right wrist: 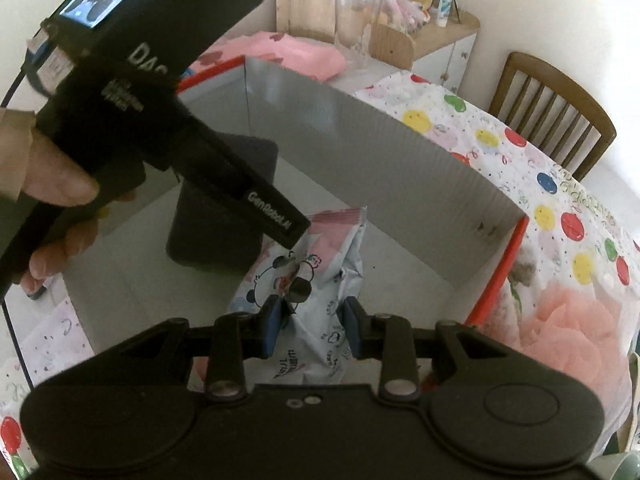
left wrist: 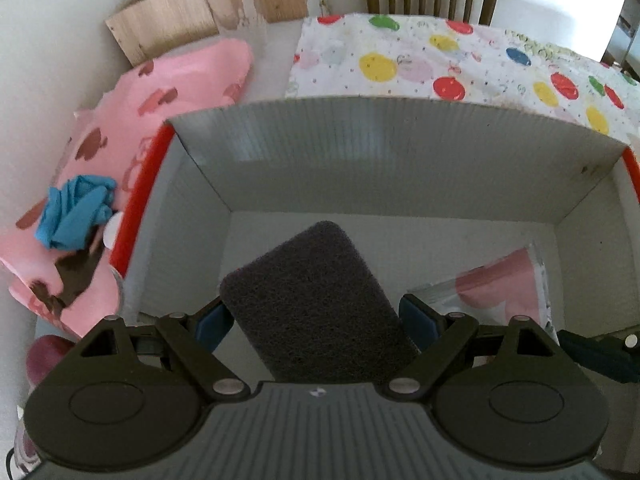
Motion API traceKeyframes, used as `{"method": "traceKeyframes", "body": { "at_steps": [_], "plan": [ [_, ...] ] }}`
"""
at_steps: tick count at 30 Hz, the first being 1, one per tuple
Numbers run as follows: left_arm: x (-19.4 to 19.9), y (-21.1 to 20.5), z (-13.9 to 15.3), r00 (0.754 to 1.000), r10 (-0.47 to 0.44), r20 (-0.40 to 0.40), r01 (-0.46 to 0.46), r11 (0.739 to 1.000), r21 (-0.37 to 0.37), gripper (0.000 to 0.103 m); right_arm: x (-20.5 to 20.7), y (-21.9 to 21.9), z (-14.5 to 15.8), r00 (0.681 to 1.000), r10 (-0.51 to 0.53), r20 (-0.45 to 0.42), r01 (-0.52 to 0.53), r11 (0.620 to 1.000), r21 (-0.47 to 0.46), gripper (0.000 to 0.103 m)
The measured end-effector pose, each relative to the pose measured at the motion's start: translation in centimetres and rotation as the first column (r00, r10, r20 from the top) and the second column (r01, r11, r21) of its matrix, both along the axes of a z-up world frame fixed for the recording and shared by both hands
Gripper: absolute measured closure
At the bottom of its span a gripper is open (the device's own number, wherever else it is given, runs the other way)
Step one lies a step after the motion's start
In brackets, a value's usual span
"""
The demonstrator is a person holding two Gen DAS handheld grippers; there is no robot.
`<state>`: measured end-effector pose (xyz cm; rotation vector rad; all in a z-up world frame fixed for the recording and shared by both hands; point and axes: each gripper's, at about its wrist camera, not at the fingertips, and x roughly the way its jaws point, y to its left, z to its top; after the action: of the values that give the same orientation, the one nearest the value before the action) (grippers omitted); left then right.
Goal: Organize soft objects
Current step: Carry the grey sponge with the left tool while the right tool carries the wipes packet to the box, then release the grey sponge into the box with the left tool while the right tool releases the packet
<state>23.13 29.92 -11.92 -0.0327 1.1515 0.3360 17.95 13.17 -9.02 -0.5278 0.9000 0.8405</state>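
A dark grey scouring sponge (left wrist: 316, 304), clamped in the left gripper (left wrist: 316, 320), and a soft printed tissue packet (right wrist: 316, 304), pinched in the right gripper (right wrist: 310, 328), are being lowered into the grey-lined cardboard box (left wrist: 360, 148), while crumpled blue gloves (left wrist: 76, 212) are being left outside.

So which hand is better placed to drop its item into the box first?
Either, but the left looks slightly ahead: the left gripper holds the dark sponge low over the box's bare floor. The right gripper holds the tissue packet there too.
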Motion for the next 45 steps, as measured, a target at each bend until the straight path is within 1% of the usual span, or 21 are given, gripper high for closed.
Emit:
{"method": "traceKeyframes", "body": {
  "at_steps": [5,9,13,16,18,21,25,32,34,38,40,45],
  "plan": [
    [0.5,0.3,-1.0,0.999,0.008,-0.049,-0.01,0.999,-0.035,0.013,-0.2,0.4,-0.5,1.0,0.009,0.012,-0.008,1.0,-0.027,0.07],
    [0.8,0.7,-1.2,0.998,0.019,-0.068,-0.023,0.998,-0.054,0.012,-0.1,0.3,-0.5,1.0,0.004,0.007,-0.004,1.0,-0.027,0.068],
    [0.8,0.7,-1.3,0.998,0.023,-0.066,-0.028,0.997,-0.066,0.011,0.3,0.4,-0.6,1.0,0.016,-0.001,-0.017,1.0,-0.024,0.066],
    [0.9,0.8,-1.3,0.997,0.029,-0.069,-0.034,0.997,-0.067,0.011,0.3,0.1,-0.4,1.0,0.014,-0.002,-0.014,1.0,-0.008,0.059],
    [0.8,0.6,-1.3,0.998,0.026,-0.064,-0.03,0.998,-0.063,0.011,0.5,-0.3,-0.1,1.0,0.003,-0.01,-0.003,1.0,0.008,0.052],
    [0.5,0.5,-1.1,0.998,0.023,-0.055,-0.026,0.998,-0.063,0.011,0.7,-0.9,0.4,1.0,-0.011,-0.026,0.012,0.999,0.04,0.049],
    [0.2,0.1,-0.8,0.999,0.017,-0.051,-0.021,0.998,-0.062,0.011,0.6,-1.7,1.3,1.0,-0.015,-0.02,0.016,0.997,0.073,0.039],
    [-0.4,-1.0,-0.1,0.999,-0.002,-0.047,-0.001,0.998,-0.057,0.009,0.5,-3.4,2.7,1.0,-0.024,-0.02,0.027,0.993,0.117,0.031],
    [-0.5,-1.2,0.1,0.999,0.002,-0.044,-0.004,0.999,-0.054,0.009,0.4,-3.9,3.1,0.999,-0.027,-0.019,0.029,0.991,0.128,0.024],
    [-0.9,-1.4,0.6,0.999,0.021,-0.029,-0.023,0.998,-0.065,0.009,0.1,-5.1,4.0,0.999,-0.034,-0.024,0.037,0.988,0.151,0.022],
    [-1.1,-1.5,0.9,0.999,0.031,-0.019,-0.032,0.997,-0.071,0.009,-0.1,-5.8,4.6,0.999,-0.035,-0.027,0.039,0.985,0.168,0.019],
    [-2.7,-1.9,2.2,0.998,0.057,0.04,-0.053,0.995,-0.082,0.009,-0.8,-8.0,6.1,0.998,-0.046,-0.032,0.051,0.975,0.216,0.014]
  ]
}}
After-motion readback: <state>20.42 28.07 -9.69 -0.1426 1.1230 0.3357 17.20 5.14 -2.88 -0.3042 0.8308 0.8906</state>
